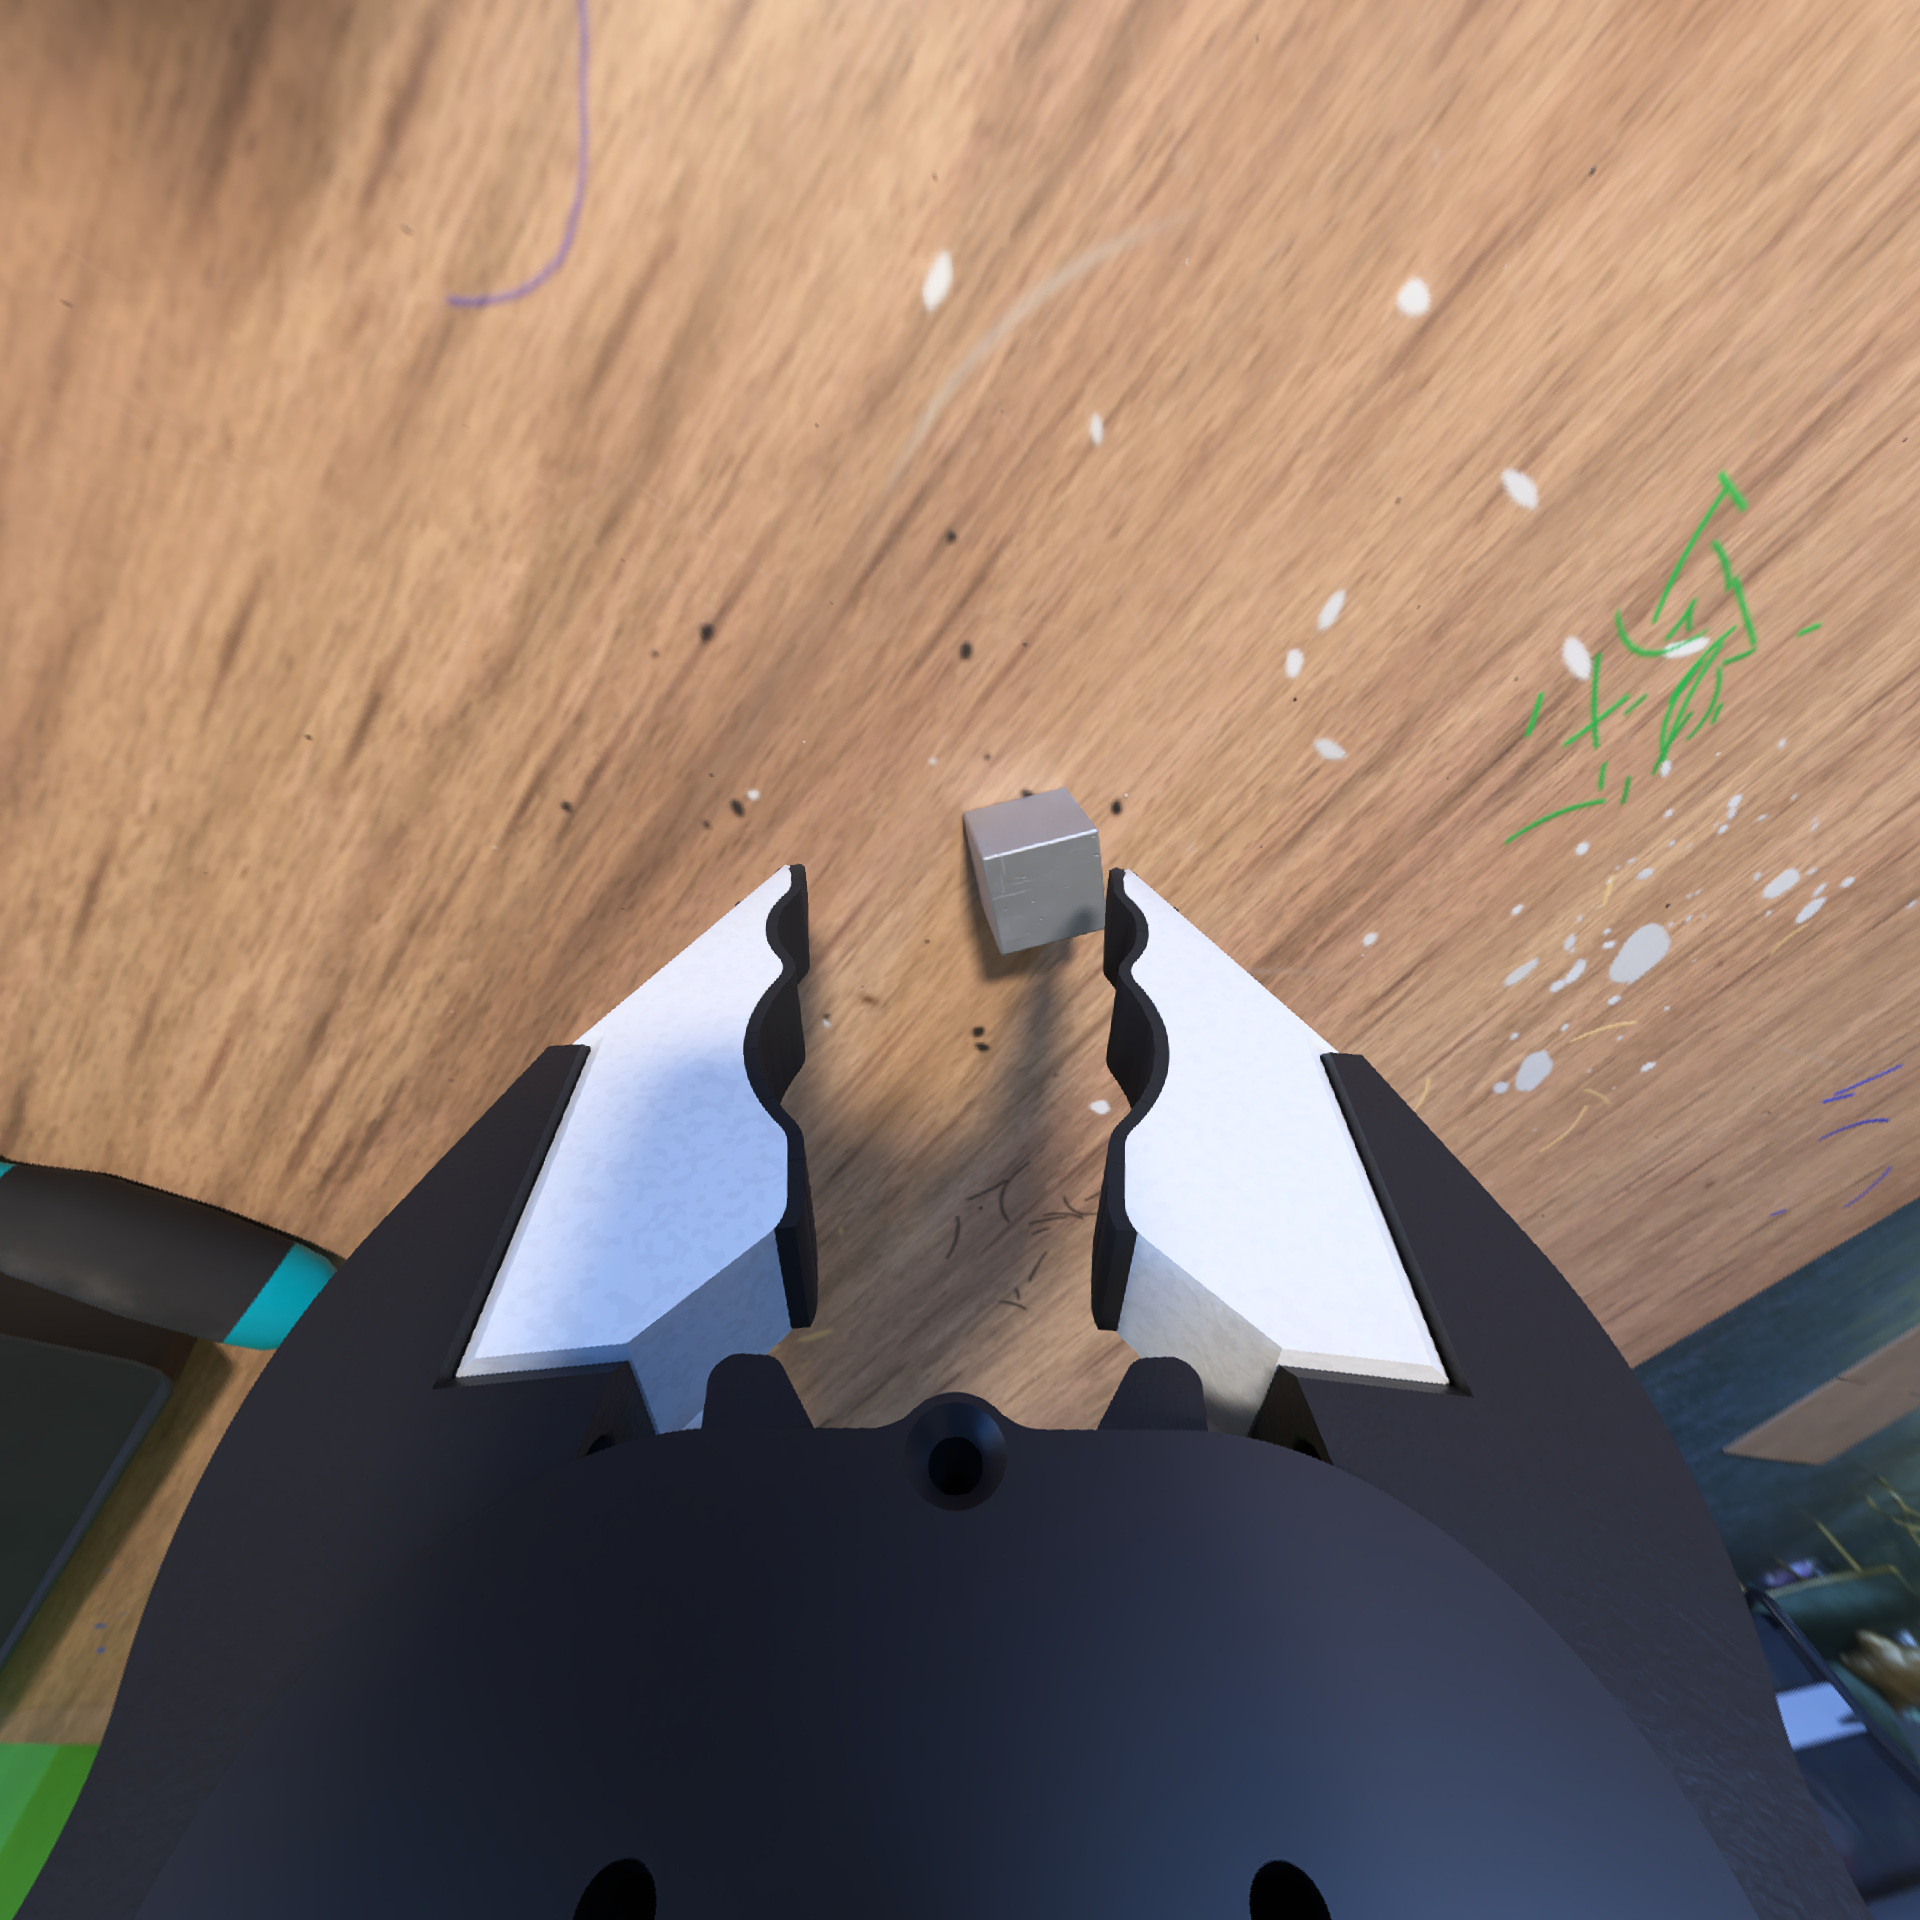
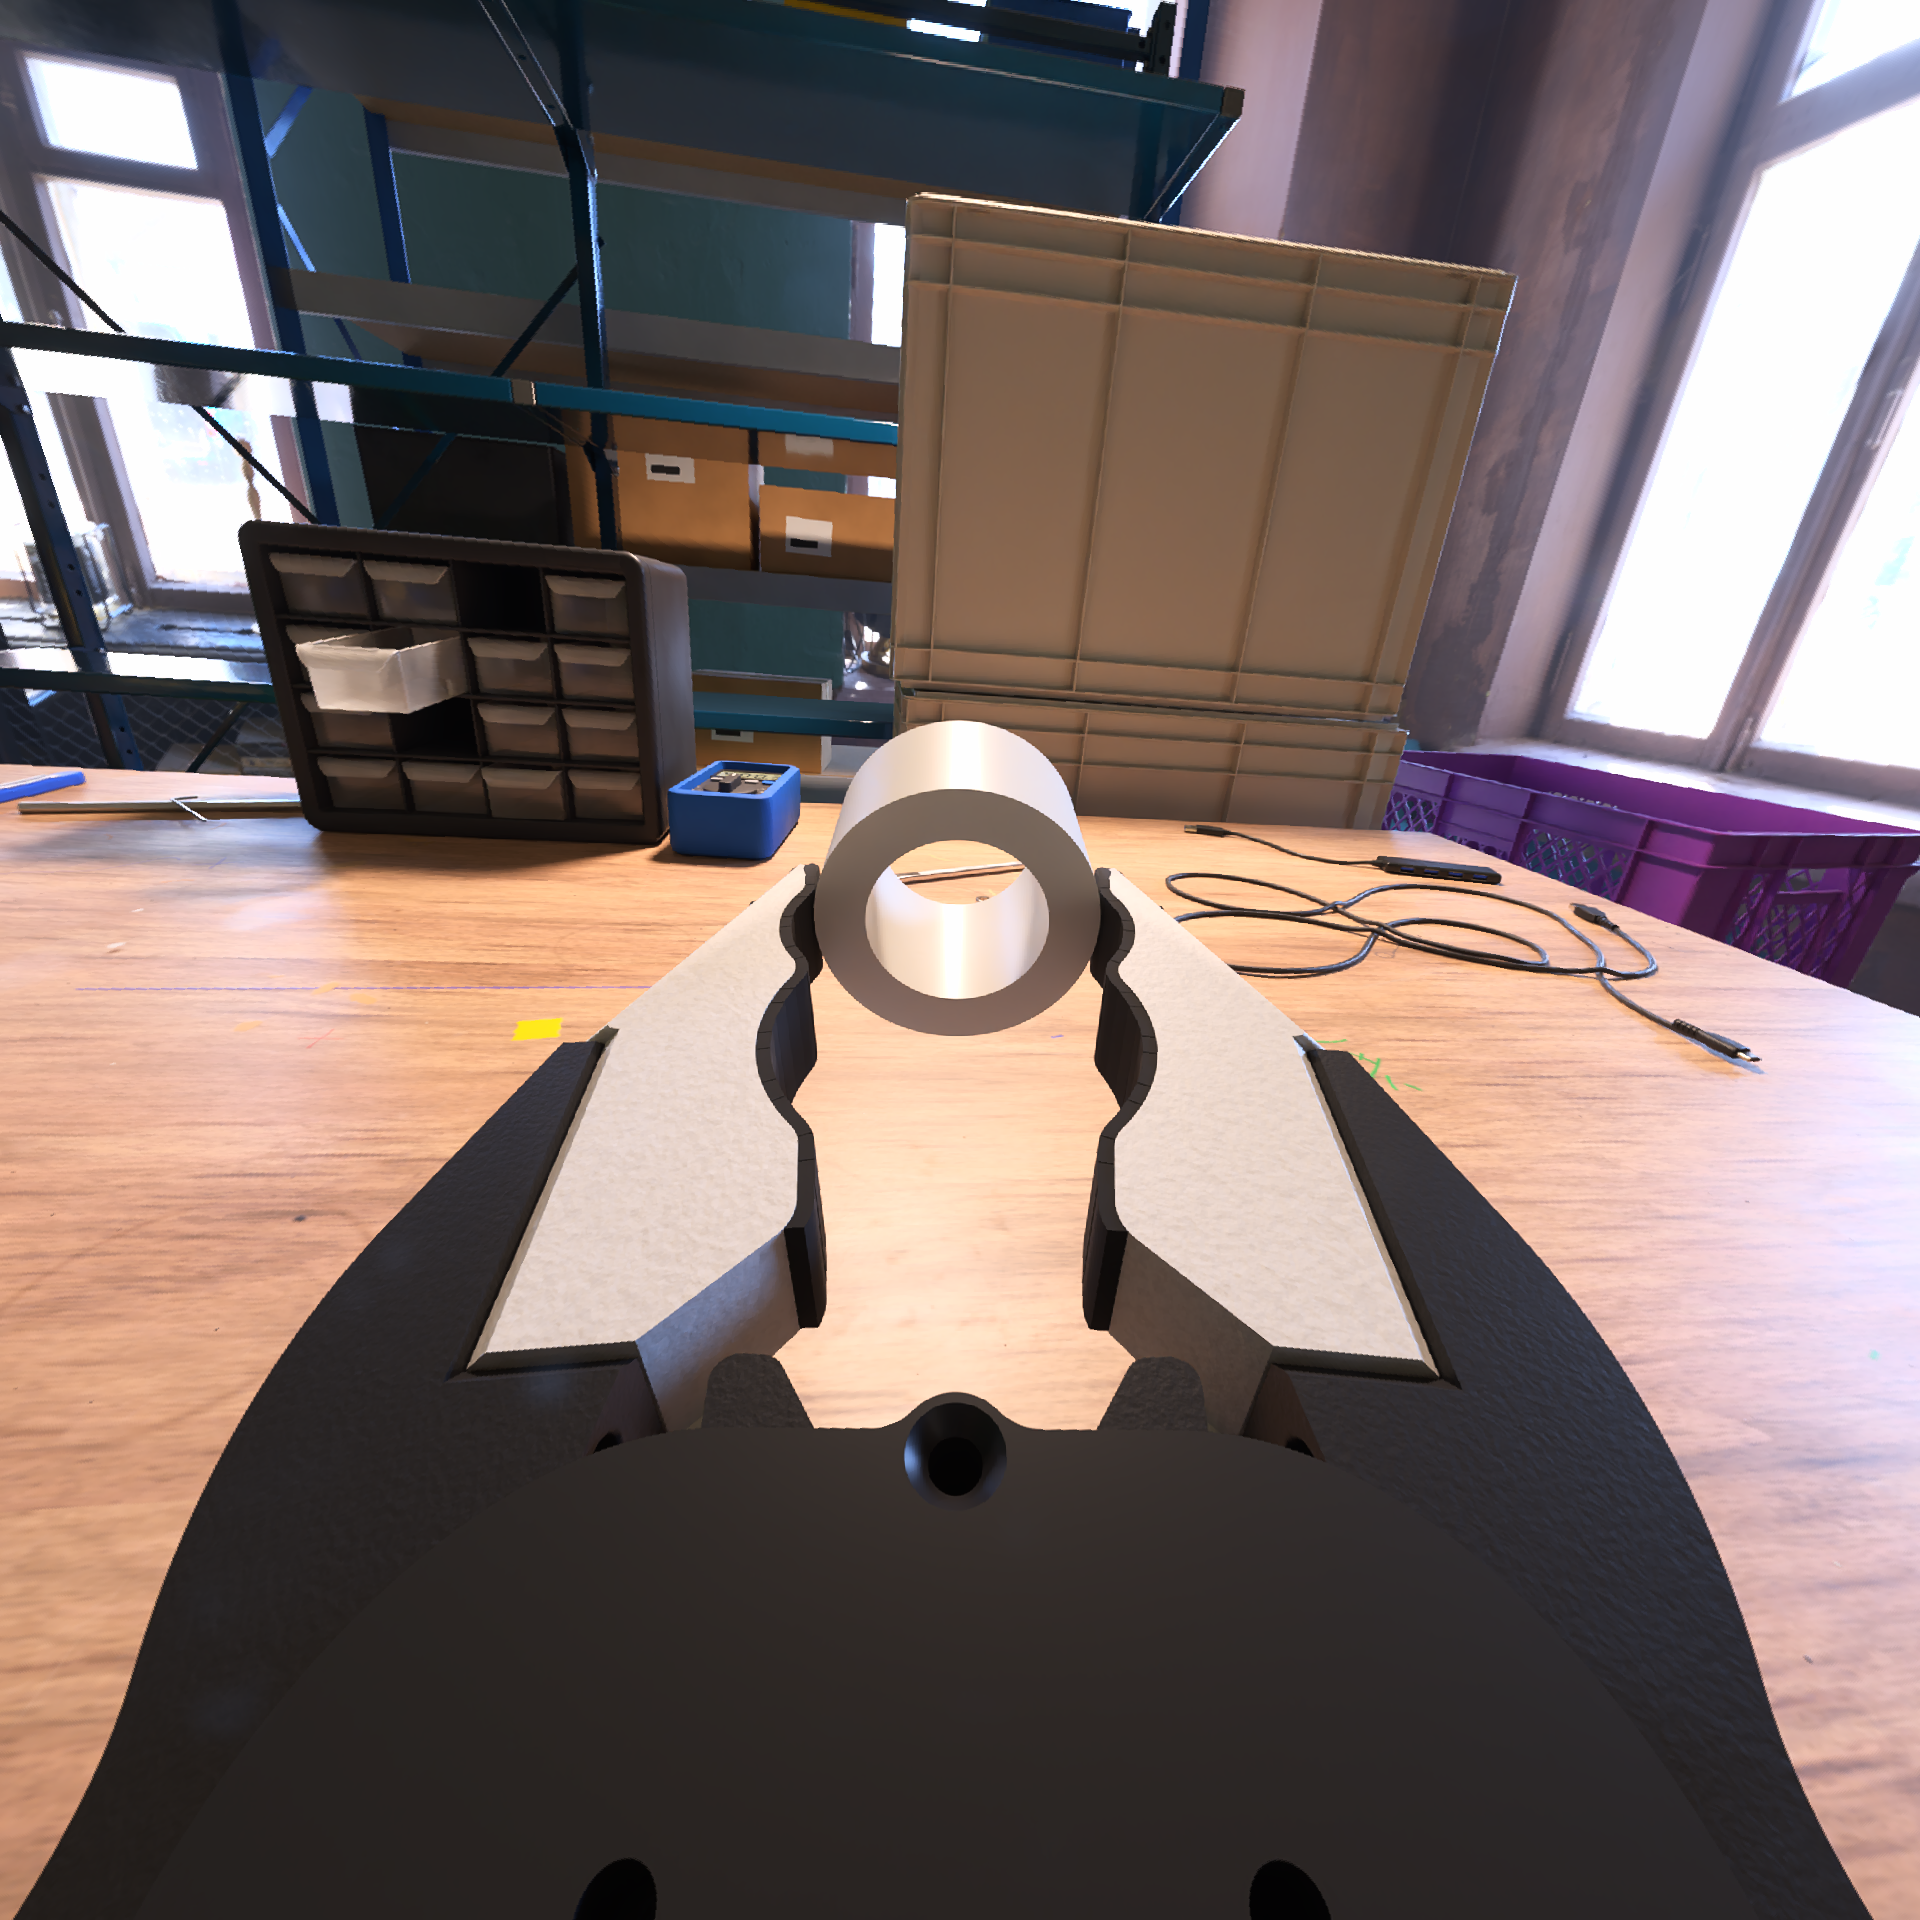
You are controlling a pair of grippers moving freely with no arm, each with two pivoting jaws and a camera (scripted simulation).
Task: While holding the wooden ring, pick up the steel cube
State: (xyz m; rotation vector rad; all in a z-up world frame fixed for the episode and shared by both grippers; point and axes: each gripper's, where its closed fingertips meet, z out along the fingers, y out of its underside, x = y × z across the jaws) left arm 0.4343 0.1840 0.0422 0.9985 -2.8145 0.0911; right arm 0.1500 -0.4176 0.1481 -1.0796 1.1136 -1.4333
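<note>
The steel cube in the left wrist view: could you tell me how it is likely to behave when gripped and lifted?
The steel cube looks solid metal, so probably rigid and heavy for its size. Its flat faces suggest it will sit still rather than roll. The smooth sheen hints it could slip; it lies nearer one finger of the open left hand-held gripper, so closing may nudge it sideways first.

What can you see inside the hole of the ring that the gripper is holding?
Through the ring, held by the right gripper, you see its shiny inner wall and a slice of the wooden table beyond, with a thin rod-like thing. The rest is hidden by the ring's wall.
</note>
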